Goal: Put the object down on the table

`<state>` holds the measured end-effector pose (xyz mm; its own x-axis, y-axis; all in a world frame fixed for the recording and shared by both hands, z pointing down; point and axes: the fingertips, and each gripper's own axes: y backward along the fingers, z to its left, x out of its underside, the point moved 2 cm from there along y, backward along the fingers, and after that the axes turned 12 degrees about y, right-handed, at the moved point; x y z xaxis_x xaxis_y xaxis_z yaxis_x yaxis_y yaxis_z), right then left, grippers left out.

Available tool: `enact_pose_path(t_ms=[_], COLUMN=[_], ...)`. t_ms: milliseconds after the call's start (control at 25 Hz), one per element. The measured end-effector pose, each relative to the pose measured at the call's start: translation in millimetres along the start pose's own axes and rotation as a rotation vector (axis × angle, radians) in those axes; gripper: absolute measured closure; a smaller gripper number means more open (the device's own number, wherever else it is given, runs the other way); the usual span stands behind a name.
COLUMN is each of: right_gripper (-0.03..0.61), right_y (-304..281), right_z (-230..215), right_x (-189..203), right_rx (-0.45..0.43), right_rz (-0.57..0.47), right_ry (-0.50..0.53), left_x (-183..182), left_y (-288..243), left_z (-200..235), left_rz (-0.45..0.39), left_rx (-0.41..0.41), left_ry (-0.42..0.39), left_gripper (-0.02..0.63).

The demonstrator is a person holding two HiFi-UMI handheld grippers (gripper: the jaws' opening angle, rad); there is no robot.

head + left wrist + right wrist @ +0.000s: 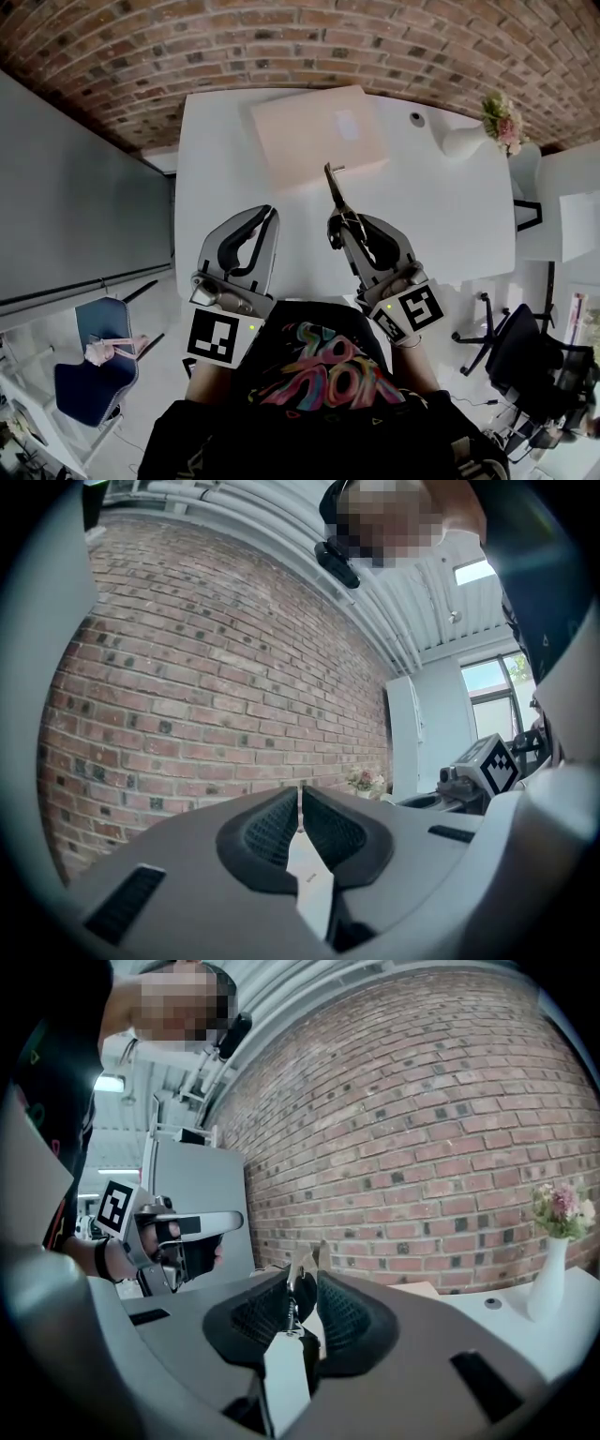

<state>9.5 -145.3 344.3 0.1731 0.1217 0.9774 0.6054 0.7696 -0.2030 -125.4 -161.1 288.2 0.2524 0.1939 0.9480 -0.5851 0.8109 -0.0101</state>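
A slim metal hand tool (335,190), like small spring pliers, sticks forward out of my right gripper (339,228), which is shut on its handles above the white table (220,178). In the right gripper view the tool (301,1274) and its spring sit between the black pads, with the metal tips poking past them. My left gripper (268,216) hovers beside it at the left, jaws together with nothing between them. The left gripper view shows its pads (272,829) meeting and only brick wall beyond.
A pale pink flat board (319,136) lies at the table's far middle. A white vase with flowers (473,136) and a small dark round fitting (416,119) are at the far right. A blue chair (94,366) stands left, a black office chair (516,347) right.
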Motion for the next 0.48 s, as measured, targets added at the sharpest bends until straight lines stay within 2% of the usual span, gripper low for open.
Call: enact_pose_path(t_ms=[320,480], right_gripper=[0.472,0.472], right_y=[-16,-14], right_z=[-3,-1], right_x=[37,75], right_rx=[-0.017,-0.064], right_rz=[0.068,0.202], right_ry=[0.023,0.061], left_x=[24,36], left_y=[-10,-13], left_z=[2,-2], left_rz=[0.042,0.056], left_rx=[0.000,-0.006], left_ry=[0.016,0.024], left_gripper=[0.580,0.580])
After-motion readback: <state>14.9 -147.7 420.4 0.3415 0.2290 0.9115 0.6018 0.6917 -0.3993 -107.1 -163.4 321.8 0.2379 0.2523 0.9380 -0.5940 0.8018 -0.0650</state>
